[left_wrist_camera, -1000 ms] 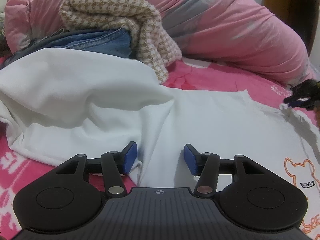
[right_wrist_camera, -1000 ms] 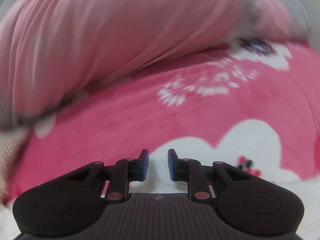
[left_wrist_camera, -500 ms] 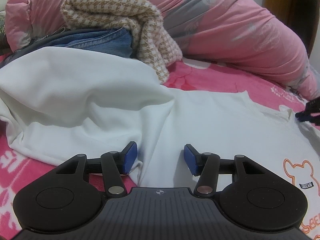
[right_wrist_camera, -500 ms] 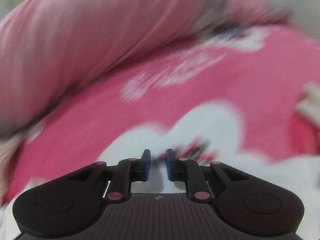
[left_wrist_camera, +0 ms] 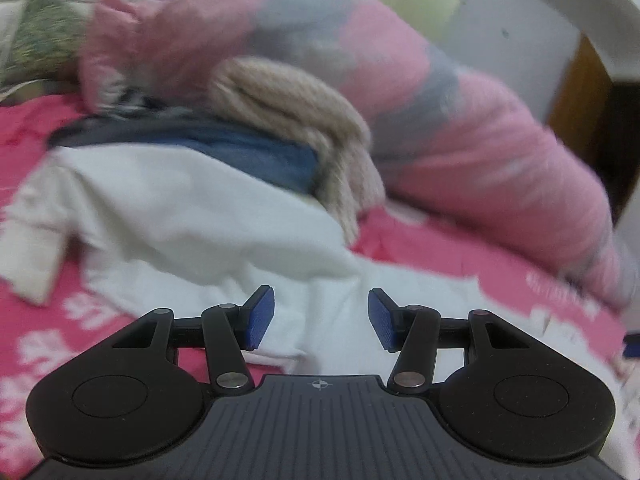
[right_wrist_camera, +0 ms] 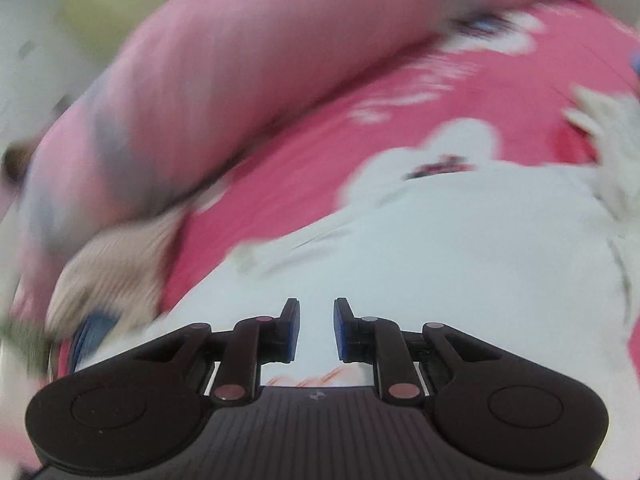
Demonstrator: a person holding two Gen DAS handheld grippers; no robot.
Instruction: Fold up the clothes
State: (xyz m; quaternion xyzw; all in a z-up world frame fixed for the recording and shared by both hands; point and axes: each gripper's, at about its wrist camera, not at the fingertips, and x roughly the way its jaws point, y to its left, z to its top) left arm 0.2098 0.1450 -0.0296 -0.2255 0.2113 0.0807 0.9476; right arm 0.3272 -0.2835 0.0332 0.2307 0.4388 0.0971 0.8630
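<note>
White T-shirt [left_wrist_camera: 224, 240] is spread across the pink bed [left_wrist_camera: 460, 256], filling the lower middle of both views, not folded yet. Left tongs [left_wrist_camera: 321, 318] gape, holding nothing; right tongs [right_wrist_camera: 317, 330] sit narrowly apart, just reopened a touch, also bare. Both have pulled back and up since a second ago. Next they'd need an edge to pinch, I reckon.

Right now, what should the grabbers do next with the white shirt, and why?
Probably lower the left gripper onto the white shirt's bunched fold and pinch it. Both it and the right gripper hang open and empty above the cloth, which lies rumpled on the pink bedsheet.
</note>
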